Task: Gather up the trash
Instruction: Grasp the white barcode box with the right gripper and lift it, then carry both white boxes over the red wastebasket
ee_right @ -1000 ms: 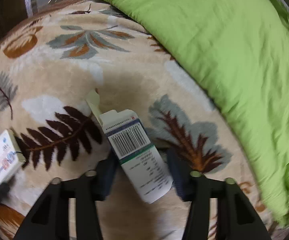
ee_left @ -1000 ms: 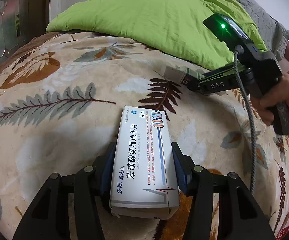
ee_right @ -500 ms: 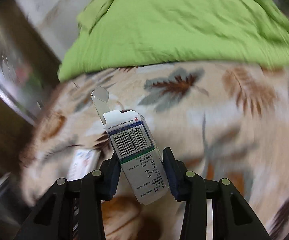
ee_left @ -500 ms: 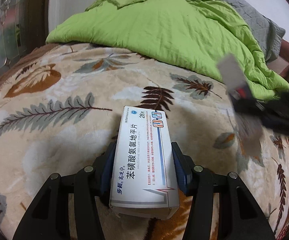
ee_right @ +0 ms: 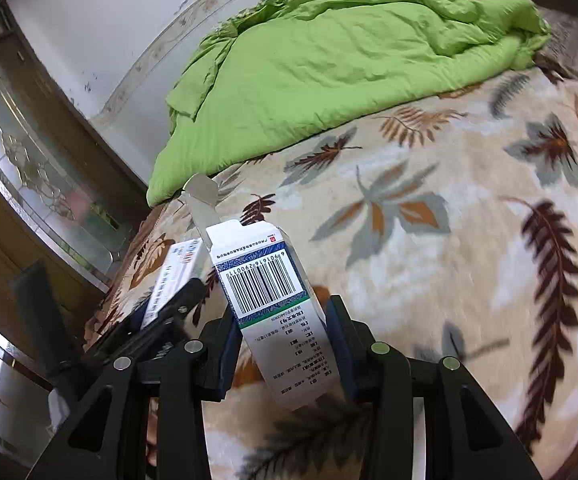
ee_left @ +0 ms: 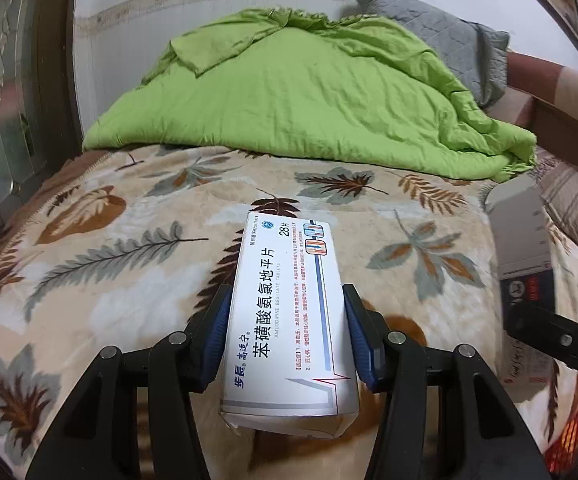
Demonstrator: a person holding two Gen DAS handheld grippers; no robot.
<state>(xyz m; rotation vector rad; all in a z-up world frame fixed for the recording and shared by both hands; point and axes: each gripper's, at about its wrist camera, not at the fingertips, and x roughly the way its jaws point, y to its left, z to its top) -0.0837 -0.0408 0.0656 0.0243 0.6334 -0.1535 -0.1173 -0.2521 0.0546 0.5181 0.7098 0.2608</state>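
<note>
The blue-padded fingers [ee_left: 219,334] of the left gripper [ee_left: 287,336] are clamped on the long sides of a white tablet box [ee_left: 289,320], which is held lengthways, printed face up, its far end pointing toward the bed's middle. The box is gripped near its rear half, probably so that it is kept level while carried. The right gripper [ee_right: 281,344] is likewise shut on a second carton, the barcode carton [ee_right: 273,304], with the pads pressed against its narrow sides; its top flap [ee_right: 203,200] is left open and sticks up, which suggests an emptied package. Both pieces of trash are judged to be lifted clear of the bed rather than resting on it, though a gap beneath them cannot be confirmed. In the right wrist view the left gripper and its box are seen just beside and to the left; in the left wrist view the other carton appears blurred at the right edge.

Beneath the grippers a plush blanket [ee_left: 129,280] printed with brown and grey leaves is spread over the bed. A crumpled green quilt [ee_left: 309,92] is heaped at the far end, with a grey pillow [ee_left: 449,36] behind it. A pale wall with a patterned border is seen beyond, and a dark wooden cabinet with glass panels [ee_right: 41,184] stands at the bedside. No bin is visible, so the drop-off place cannot be told.
</note>
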